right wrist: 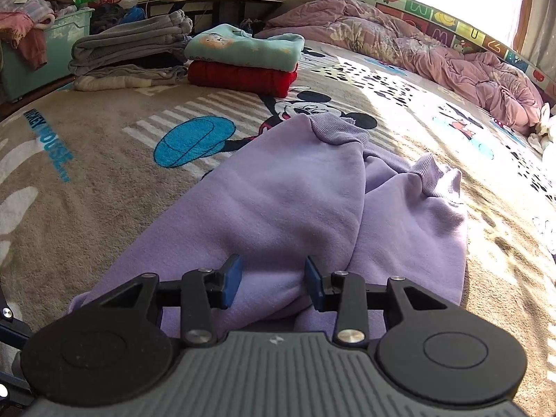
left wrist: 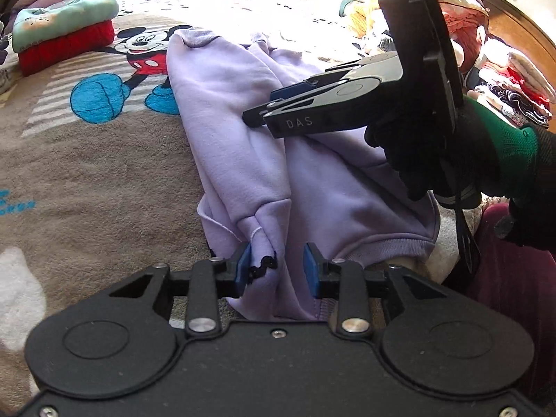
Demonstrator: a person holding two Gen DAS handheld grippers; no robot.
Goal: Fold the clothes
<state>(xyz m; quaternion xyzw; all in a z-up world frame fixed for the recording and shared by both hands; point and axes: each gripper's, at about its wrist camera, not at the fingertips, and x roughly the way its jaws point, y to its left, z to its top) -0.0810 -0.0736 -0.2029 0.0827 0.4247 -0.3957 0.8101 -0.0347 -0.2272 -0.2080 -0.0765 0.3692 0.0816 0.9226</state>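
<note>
A lilac sweatshirt (left wrist: 243, 146) lies on the Mickey Mouse blanket (left wrist: 87, 160), its sleeves folded lengthwise over the body. My left gripper (left wrist: 277, 269) is shut on a bunched fold at the near end, where a white drawstring and black stitching show. A hand in a black and green glove holds my right gripper (left wrist: 255, 118) over the garment's middle. In the right wrist view my right gripper (right wrist: 272, 279) is shut on a thick fold of the sweatshirt (right wrist: 295, 201). Two ribbed cuffs (right wrist: 342, 132) point away from it.
A folded stack, mint top on red knit (right wrist: 243, 62), sits at the blanket's far left, with grey folded blankets (right wrist: 128, 48) and a teal bin (right wrist: 52, 45) behind. A rumpled pink duvet (right wrist: 434, 55) lines the far edge. Unfolded clothes (left wrist: 504, 80) pile up beside the right hand.
</note>
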